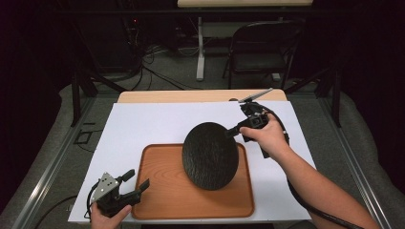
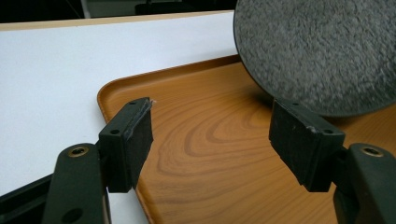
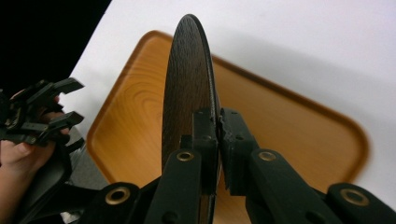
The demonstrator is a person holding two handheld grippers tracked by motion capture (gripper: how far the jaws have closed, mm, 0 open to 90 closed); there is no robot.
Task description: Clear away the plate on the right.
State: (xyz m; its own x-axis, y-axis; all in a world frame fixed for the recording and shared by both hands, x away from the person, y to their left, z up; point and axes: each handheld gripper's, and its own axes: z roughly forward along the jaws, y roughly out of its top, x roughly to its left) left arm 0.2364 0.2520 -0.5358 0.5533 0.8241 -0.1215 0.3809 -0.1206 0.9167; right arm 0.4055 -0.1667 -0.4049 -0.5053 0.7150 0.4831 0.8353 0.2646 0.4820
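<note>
One black plate (image 1: 210, 155) above wooden tray (image 1: 157, 200) | right fingers (image 3: 218, 140) pinching plate rim | left fingers (image 2: 135, 140) spread

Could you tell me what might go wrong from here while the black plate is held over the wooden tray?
The right tool pinches the black plate only at its thin rim, so it could pivot or slip onto the wooden tray. The open left tool sits at the tray's near corner, where the lowered plate might strike it.

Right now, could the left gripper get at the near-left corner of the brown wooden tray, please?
Probably yes. The left gripper hangs open just beside the brown wooden tray, with nothing between them; the round black plate, shut in the right gripper, sits farther right.
</note>
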